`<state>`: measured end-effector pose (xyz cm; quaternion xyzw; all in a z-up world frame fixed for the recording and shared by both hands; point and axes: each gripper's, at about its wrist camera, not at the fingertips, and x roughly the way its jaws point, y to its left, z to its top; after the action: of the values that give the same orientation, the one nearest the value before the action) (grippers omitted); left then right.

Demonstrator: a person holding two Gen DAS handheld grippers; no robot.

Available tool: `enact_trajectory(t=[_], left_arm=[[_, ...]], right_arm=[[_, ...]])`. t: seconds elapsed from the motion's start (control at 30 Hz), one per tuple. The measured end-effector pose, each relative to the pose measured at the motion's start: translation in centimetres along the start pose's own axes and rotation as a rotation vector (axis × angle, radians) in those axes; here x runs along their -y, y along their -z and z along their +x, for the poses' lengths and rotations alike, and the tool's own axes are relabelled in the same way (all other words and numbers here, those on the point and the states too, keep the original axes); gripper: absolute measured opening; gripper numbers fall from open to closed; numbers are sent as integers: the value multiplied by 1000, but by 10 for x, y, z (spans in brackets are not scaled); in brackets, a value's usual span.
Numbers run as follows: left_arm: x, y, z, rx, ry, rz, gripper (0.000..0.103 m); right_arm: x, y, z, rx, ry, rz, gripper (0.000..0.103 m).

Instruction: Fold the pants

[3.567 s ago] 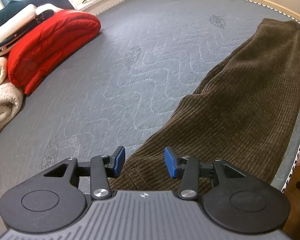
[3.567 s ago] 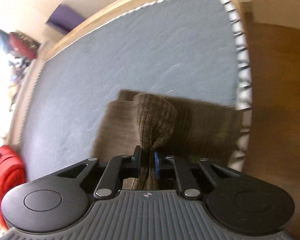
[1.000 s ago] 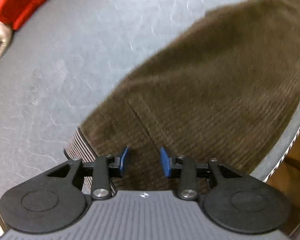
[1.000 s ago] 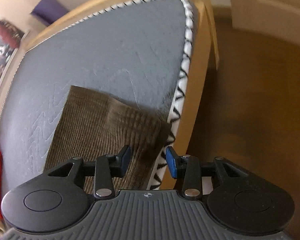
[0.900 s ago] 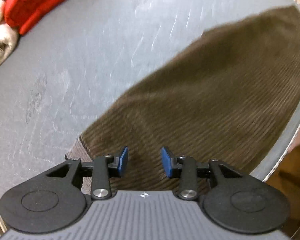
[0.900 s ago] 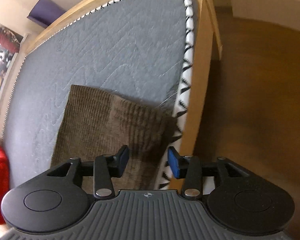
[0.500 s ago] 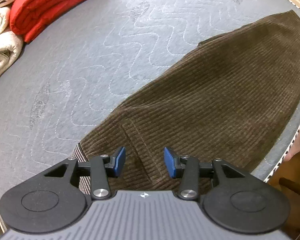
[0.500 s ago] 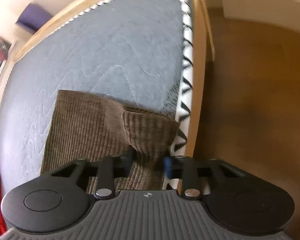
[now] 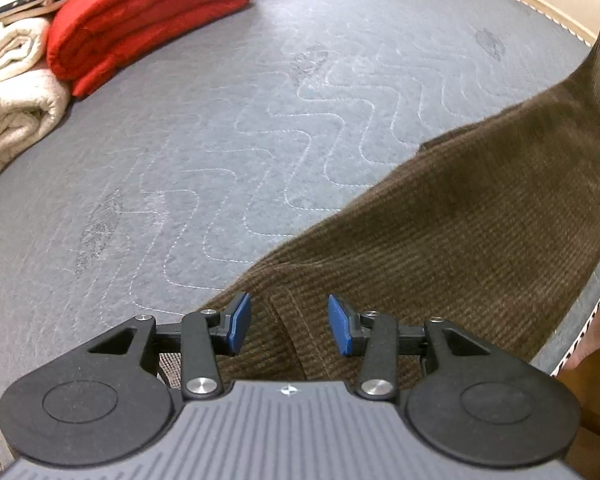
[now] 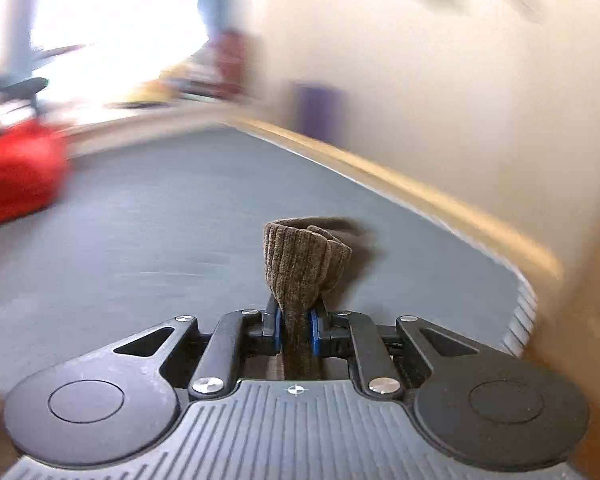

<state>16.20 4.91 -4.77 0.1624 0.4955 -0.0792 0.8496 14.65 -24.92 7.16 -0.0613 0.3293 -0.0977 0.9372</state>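
Right gripper [image 10: 295,330] has just been closing and is now clamped on a bunched fold of the brown corduroy pants [image 9: 452,240], lifted off the grey mattress [image 9: 220,140]. Left gripper [image 9: 287,324] hangs above the waist end, jaws apart, nothing pinched. Pants run along the mattress's right edge; red blanket [image 9: 148,16] sits well apart.

Legible text, labels, brands, numbers: none in either view. Only mark: a small compass-like cross emblem, without lettering, on the ribbed grey housing of the left gripper [image 9: 288,324], centred near its front edge; the same emblem on the right gripper [image 10: 295,326]. Far background in the right wrist view is too blurred to read.
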Motion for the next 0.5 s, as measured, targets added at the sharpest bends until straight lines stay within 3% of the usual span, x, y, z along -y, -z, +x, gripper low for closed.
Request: enact_trajectory(t=[0.07,0.13,0.2,0.3,0.37,0.43,0.5], left_arm=[[-5,0,0,-3,1,-18,48],[-9,0,0,-5,3,-33,48],[-12,1,-1,-8,14,-43,48],[-12,2,-1,-14,27,-46,48],[-13,4,-2,-17,28,-50,48],[-12,6,-3,-19,31,-46,50],[-11,9,-6,-12,31,-25,56]], right_arm=[[-66,15,-27,34,-138,-140,14],[-133,43,-50,9,-308,-289,14],[-191,81,-57,-116,-484,-434,16],[-254,151,-56,-393,-701,-626,17],[-268,167,-74,-317,-672,-714,35],[-272,165,-83,-305,-702,-746,51],[-263,142,-89,-280,-830,-680,51]])
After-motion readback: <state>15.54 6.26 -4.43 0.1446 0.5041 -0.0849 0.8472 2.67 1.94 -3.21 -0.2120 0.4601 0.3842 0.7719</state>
